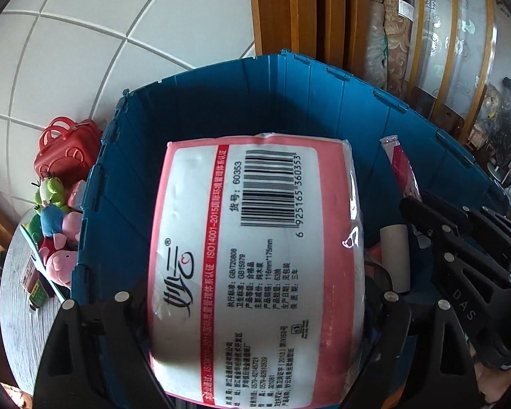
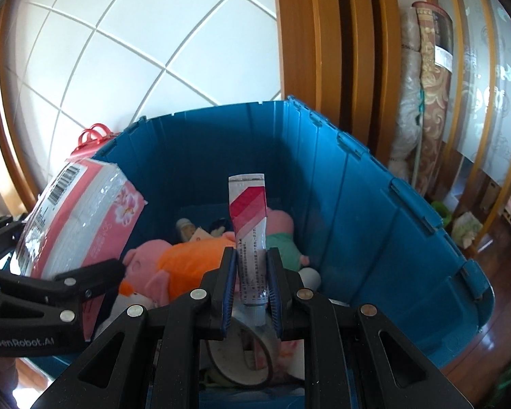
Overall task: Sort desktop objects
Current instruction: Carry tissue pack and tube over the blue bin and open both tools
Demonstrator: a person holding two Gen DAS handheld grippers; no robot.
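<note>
My left gripper (image 1: pixel 255 301) is shut on a pink-and-white tissue pack (image 1: pixel 255 255), barcode side up, and holds it over the open blue storage bin (image 1: pixel 289 95). From the right wrist view the tissue pack (image 2: pixel 75 218) hangs tilted above the bin's left rim. My right gripper (image 2: pixel 252 272) is shut on a toothpaste tube (image 2: pixel 248 218) with red and pink stripes. The tube stands upright over the blue bin (image 2: pixel 357 204). In the left wrist view the right gripper (image 1: pixel 460 255) and its tube (image 1: pixel 403 170) sit just right of the pack.
Inside the bin lie plush toys (image 2: pixel 187 259), a tape roll (image 2: pixel 242 351) and a cardboard tube (image 1: pixel 395 255). Left of the bin, a round table (image 1: pixel 20 323) carries a red toy case (image 1: pixel 68 150) and more plush toys (image 1: pixel 58 231). Rolled carpets (image 2: pixel 422 102) lean behind.
</note>
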